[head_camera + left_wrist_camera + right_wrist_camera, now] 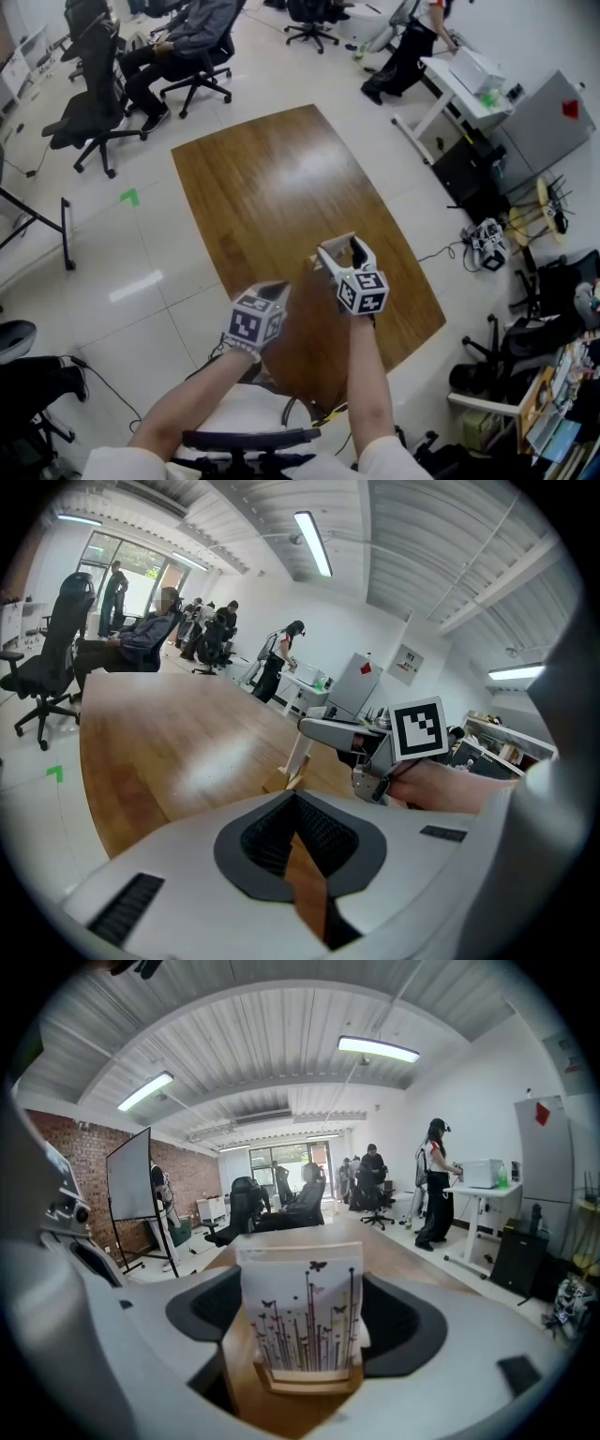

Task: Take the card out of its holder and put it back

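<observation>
Gripper at left (295, 808), closed and empty, idles at 7 o'clock. At 12 o'clock the right gripper (339, 253) clamps the side edges of the card (300, 1312), seated in its holder (305, 1379) on the table (272, 178); we judge this permits a straight lift.

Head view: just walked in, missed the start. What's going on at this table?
A person holds a gripper in each hand over the wooden table. The right gripper has its jaws on the side edges of a butterfly-print card standing in a wooden holder, apparently gripping it. The left gripper hangs beside it, jaws together and empty.
</observation>
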A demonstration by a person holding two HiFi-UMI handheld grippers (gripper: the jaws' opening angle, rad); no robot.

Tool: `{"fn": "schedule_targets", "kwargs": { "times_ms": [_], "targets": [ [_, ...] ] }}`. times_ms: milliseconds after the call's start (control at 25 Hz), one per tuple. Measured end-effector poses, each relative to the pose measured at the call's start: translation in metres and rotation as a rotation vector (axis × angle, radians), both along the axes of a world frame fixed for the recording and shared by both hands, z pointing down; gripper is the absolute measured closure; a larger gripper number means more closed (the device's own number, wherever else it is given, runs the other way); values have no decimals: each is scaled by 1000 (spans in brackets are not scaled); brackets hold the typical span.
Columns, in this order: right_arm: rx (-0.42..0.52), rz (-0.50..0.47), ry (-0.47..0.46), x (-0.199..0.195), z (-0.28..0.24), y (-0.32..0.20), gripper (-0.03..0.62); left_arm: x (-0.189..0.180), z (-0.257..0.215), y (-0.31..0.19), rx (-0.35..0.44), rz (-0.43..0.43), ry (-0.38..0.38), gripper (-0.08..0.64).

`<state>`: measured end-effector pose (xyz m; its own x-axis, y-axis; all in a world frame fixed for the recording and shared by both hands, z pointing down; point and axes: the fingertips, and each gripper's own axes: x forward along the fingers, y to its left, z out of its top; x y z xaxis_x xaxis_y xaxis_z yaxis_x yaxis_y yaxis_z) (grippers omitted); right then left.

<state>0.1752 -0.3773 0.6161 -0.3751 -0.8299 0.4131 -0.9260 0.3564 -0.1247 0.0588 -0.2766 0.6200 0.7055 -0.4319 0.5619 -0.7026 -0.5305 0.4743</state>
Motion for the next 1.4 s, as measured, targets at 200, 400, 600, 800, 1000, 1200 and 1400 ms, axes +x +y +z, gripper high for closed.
{"fn": "schedule_targets", "kwargs": {
  "times_ms": [200, 400, 600, 800, 1000, 1200, 1400],
  "targets": [
    [45, 10, -16, 3, -22, 1, 181, -1, 1, 4, -12, 9, -9, 571],
    [84, 26, -42, 7, -40, 3, 181, -3, -2, 1, 2, -1, -4, 571],
    [129, 31, -41, 6, -67, 14, 181, -10, -4, 5, -2, -14, 0, 571],
    [167, 42, -39, 11, -90, 35, 183, -13, -10, 9, 18, -44, 8, 571],
    [167, 58, -25, 17, -97, 62, 183, -16, -17, 20, 33, -46, 22, 571],
    [159, 89, -36, 23, -98, 90, 183, -17, -21, 34, 49, -31, 29, 571],
    [148, 110, -42, 30, -95, 112, 183, -15, -24, 49, 64, -27, 31, 571]
  ]
}}
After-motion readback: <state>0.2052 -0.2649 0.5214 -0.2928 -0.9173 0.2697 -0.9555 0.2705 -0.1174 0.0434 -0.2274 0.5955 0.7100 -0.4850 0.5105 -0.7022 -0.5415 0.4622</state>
